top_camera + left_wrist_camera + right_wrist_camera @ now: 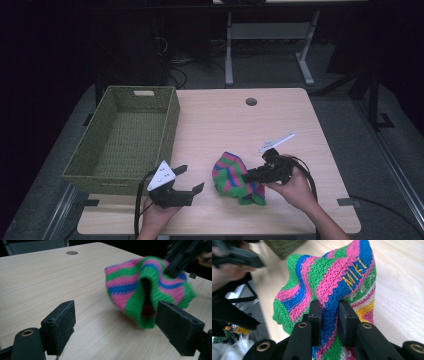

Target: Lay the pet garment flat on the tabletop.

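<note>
Now right gripper (328, 315) pinches the striped knit (332, 282) on the table (402, 290).

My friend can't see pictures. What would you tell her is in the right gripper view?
Two black jaws of the right gripper pinch a fold of a knitted cloth striped pink, blue and green, with "MIKI" stitched on it in yellow. The cloth sits on a pale wooden table, and the left gripper shows blurry at the top left.
</note>
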The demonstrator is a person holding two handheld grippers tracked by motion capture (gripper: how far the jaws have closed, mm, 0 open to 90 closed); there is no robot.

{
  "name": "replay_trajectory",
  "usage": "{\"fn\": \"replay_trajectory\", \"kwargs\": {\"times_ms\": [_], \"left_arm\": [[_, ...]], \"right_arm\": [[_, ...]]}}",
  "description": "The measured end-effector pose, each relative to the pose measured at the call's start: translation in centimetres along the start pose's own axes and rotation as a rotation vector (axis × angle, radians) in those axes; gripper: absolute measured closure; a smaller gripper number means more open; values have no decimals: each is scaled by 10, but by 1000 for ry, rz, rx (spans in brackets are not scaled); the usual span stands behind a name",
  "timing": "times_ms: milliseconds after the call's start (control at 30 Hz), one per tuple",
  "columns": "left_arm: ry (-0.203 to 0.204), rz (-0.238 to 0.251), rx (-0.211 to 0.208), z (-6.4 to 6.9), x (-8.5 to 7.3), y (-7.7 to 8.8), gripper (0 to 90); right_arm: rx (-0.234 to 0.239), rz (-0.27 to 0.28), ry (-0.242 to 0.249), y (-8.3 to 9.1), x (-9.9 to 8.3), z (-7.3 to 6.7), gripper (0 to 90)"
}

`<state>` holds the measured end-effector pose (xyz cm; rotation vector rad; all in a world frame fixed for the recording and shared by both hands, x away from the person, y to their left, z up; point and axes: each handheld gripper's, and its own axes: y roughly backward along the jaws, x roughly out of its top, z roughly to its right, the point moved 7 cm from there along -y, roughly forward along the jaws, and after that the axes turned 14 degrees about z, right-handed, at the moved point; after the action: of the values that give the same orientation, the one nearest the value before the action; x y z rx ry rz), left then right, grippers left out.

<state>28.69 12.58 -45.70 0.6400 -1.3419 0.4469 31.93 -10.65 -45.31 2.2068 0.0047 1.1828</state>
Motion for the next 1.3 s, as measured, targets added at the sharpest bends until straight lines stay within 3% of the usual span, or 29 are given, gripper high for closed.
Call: {"fn": "replay_trajectory", "kwargs": {"times_ms": [200, 400, 733, 900, 1133, 1300], "left_arm": [[-4, -6, -9, 2, -1, -1, 166], [-3, -10, -12, 2, -1, -2, 166], [-9, -17, -10, 2, -2, -3, 166], [-9, -14, -5, 0, -2, -3, 166], [-5, -10, 1, -1, -1, -2, 166], [-7, -17, 1, -1, -2, -3, 166]], "right_arm": [[-32, -48, -21, -32, -15, 17, 733], [-81, -105, 30, -46, -27, 25, 713], [-61, -87, 23, -43, -27, 24, 656], [-44, -47, 34, -32, -19, 19, 595], [-33, -7, 75, -11, -7, 7, 537], [1, 15, 136, -5, 2, -12, 521]]}}
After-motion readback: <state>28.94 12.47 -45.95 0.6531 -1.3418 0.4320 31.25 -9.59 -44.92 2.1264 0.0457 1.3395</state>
